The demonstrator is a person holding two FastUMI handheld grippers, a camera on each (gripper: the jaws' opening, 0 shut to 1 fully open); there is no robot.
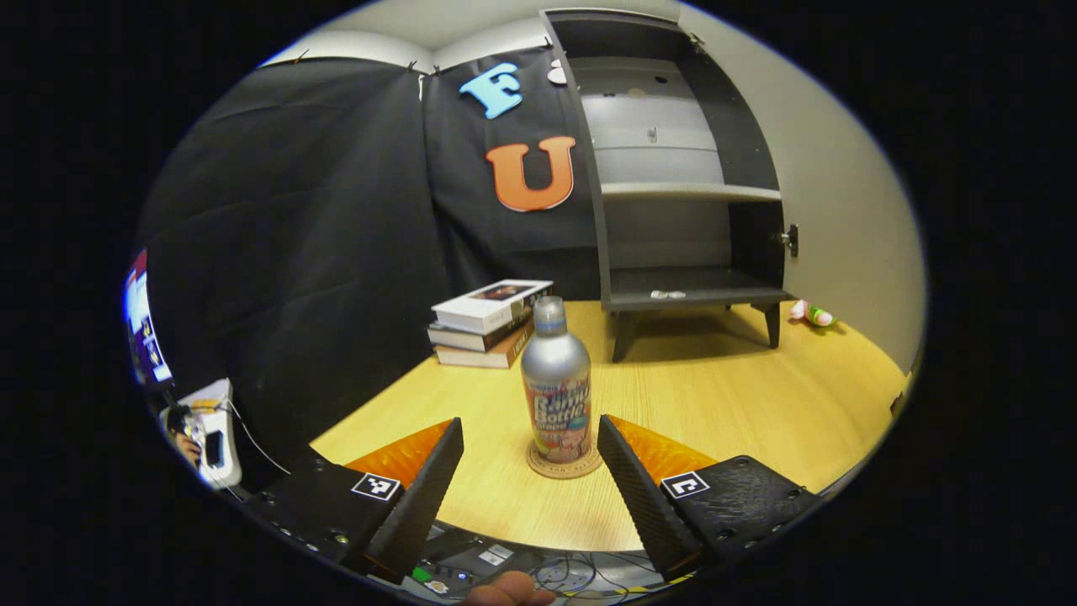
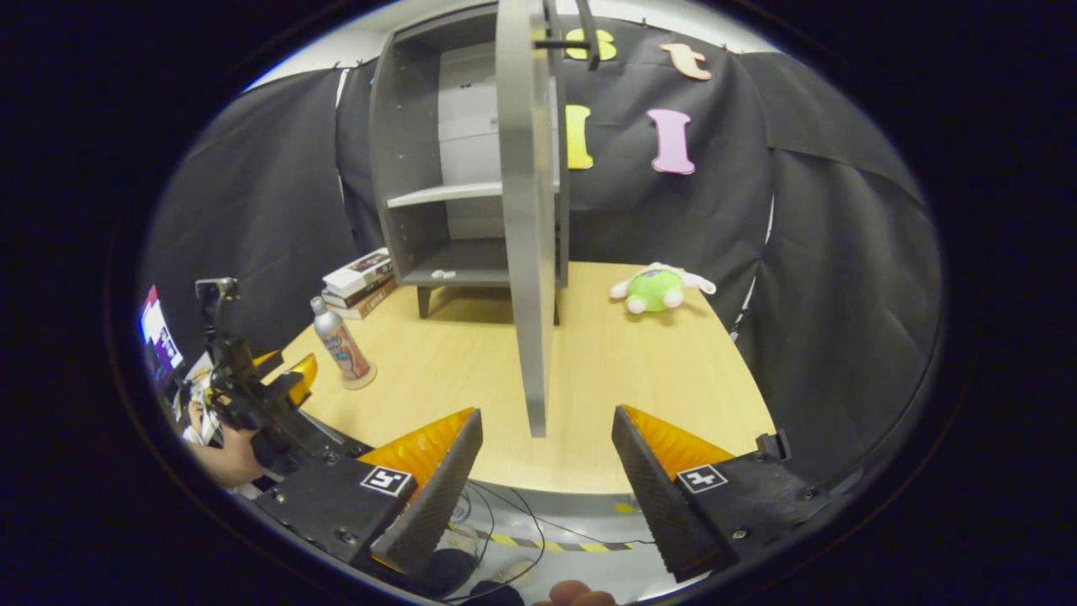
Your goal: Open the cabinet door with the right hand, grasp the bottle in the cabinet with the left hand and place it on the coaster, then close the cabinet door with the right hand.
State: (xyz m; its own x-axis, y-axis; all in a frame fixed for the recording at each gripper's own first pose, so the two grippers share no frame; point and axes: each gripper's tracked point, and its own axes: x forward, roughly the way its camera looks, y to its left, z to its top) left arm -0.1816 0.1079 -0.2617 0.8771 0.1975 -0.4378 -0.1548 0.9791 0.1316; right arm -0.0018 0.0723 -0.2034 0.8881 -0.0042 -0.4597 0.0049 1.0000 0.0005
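Note:
The silver bottle [image 1: 555,387] with a printed label stands upright on the round coaster [image 1: 565,465] on the wooden table. My left gripper [image 1: 530,471] is open, its fingers on either side of the bottle and slightly nearer to me, not touching it. Behind stands the dark cabinet [image 1: 681,168], its inside exposed. In the right gripper view the grey cabinet door [image 2: 526,210] is swung open, edge-on toward me. My right gripper [image 2: 547,471] is open just in front of the door's lower edge, holding nothing. The bottle [image 2: 341,345] and the left gripper [image 2: 282,383] show at left.
A stack of books [image 1: 488,324] lies left of the cabinet. A green and white plush toy [image 2: 660,288] lies on the table right of the cabinet. A small white item [image 1: 669,295] lies on the cabinet's bottom shelf. Cables run below the table's front edge.

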